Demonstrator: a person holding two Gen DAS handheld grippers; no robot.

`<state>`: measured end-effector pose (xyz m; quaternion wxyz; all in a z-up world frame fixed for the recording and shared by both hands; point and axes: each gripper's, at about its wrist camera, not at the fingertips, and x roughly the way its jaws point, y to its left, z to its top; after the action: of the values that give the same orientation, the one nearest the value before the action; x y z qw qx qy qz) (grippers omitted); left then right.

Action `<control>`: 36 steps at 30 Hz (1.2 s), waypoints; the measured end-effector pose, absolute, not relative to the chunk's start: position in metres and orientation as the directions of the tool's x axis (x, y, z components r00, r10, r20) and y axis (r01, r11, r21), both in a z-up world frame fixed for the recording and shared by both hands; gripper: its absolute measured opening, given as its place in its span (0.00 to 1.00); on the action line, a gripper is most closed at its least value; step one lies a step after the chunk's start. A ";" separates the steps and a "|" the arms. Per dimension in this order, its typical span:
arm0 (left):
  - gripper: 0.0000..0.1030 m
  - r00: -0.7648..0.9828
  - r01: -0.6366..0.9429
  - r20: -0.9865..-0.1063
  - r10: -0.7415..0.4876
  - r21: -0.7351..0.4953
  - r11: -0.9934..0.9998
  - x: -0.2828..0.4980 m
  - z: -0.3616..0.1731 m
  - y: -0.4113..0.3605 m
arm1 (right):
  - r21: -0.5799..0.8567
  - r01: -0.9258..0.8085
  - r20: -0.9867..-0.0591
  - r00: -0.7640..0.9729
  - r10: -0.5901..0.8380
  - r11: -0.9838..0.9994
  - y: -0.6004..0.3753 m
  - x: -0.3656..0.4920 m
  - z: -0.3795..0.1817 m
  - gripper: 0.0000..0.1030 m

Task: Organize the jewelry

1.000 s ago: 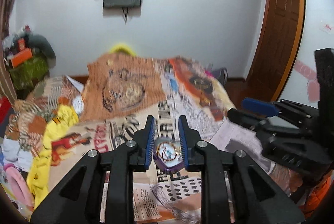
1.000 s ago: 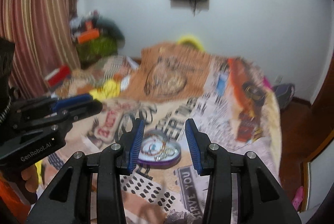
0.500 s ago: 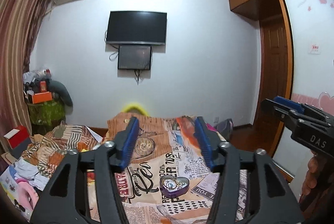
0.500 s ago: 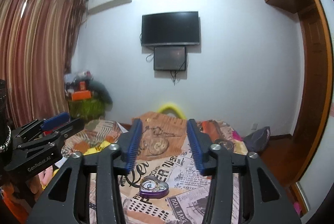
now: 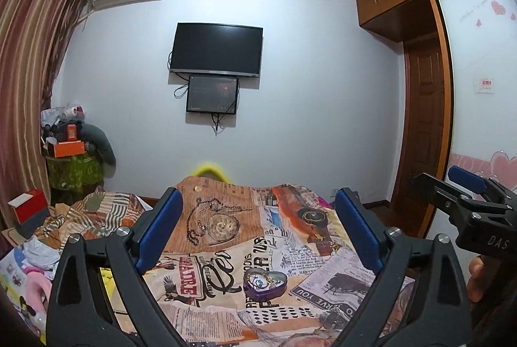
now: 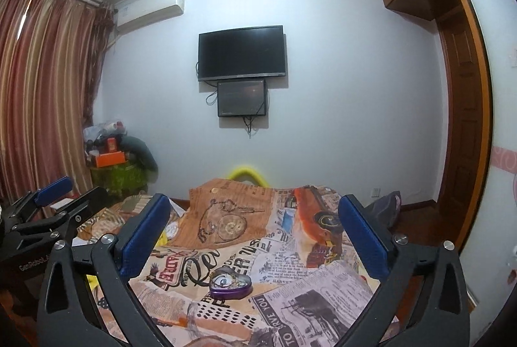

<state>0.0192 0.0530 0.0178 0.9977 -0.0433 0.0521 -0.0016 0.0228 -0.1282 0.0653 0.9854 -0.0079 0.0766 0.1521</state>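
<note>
A purple heart-shaped tin (image 5: 265,281) lies open on the printed bedspread (image 5: 226,230), with gold jewelry inside. It also shows in the right wrist view (image 6: 230,281). My left gripper (image 5: 263,232) is open wide and empty, held well above and behind the tin. My right gripper (image 6: 255,234) is open wide and empty too, raised the same way. Each gripper shows at the edge of the other's view: the right one (image 5: 465,201) and the left one (image 6: 48,205).
The bed fills the lower part of the view. A pile of clothes (image 5: 48,237) lies on its left. A cluttered green stand (image 5: 72,166) is in the left corner. A TV (image 5: 216,48) hangs on the far wall. A wardrobe and door (image 5: 423,120) stand on the right.
Both grippers have lifted up and back from the tin and tilted up toward the wall. Both jaws have opened wider; the left was nearly closed around the tin's sight line a second ago.
</note>
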 end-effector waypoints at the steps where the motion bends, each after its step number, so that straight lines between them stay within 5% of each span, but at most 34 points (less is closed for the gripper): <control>1: 0.93 0.994 -0.002 -0.105 -0.007 -0.086 0.996 0.017 0.017 0.051 | 0.005 -0.300 -0.154 0.942 0.297 0.954 -0.128 0.022 0.065 1.00; 36: 0.93 0.988 0.005 -0.152 -0.017 -0.077 0.997 0.028 0.010 0.044 | -0.004 -0.306 -0.205 0.932 0.299 0.952 -0.131 0.019 0.061 1.00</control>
<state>0.0278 0.0437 0.0101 0.9963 -0.0380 0.0764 -0.0056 0.0189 -0.1311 0.0607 0.9827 -0.0178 0.1017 0.1541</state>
